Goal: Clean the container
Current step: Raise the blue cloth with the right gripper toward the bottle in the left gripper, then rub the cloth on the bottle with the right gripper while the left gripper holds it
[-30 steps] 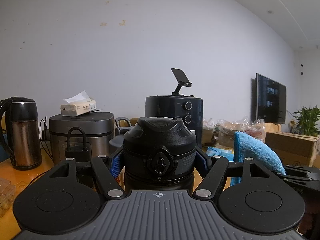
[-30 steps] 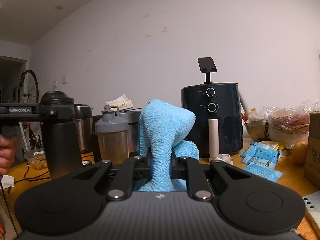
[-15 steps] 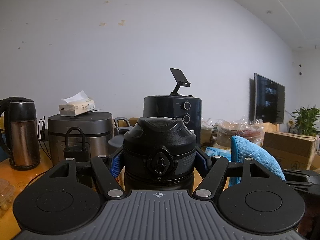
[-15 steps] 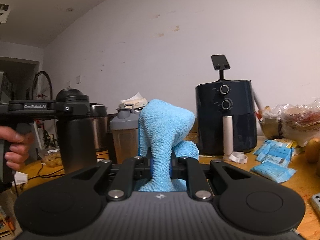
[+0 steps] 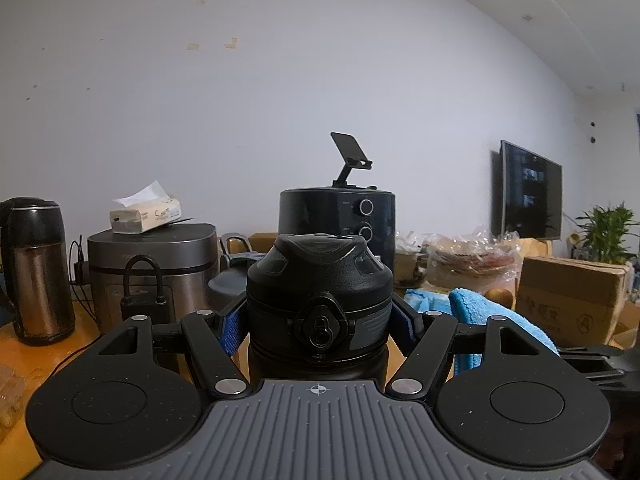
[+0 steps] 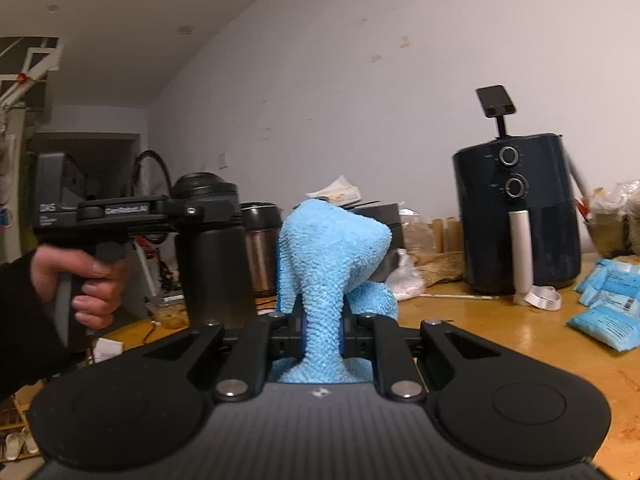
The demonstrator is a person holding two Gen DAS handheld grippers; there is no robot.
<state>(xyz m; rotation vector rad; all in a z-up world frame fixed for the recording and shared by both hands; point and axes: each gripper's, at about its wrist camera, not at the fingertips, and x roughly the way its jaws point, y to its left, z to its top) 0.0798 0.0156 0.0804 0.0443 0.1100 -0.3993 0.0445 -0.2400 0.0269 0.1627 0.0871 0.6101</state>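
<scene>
- The tall black flask with a domed, latched plastic lid [image 5: 318, 292] fills the lower middle of the left wrist view; in the right wrist view it stands upright at centre left, lifted clear of the orange wooden worktop [image 6: 500, 320].
- The left hand-held gripper [image 5: 318, 322] has its blue-padded fingers [image 5: 230, 326] pressed against both sides of the lid collar, probably so the flask body stays exposed for wiping.
- A hand [image 6: 86, 276] in a dark sleeve grips that tool's handle at the left edge.
- The right hand-held gripper [image 6: 322, 328] is nearly closed, pinching a fluffy light-blue microfibre cloth [image 6: 326, 248] whose bulk flops forward over the fingers, giving a soft wiping face.
- Cloth and flask are near each other but apart; whether wiping is coming or done, I cannot tell.
- Behind, at right, stands a dark navy air fryer with two dials [image 6: 516, 208].
</scene>
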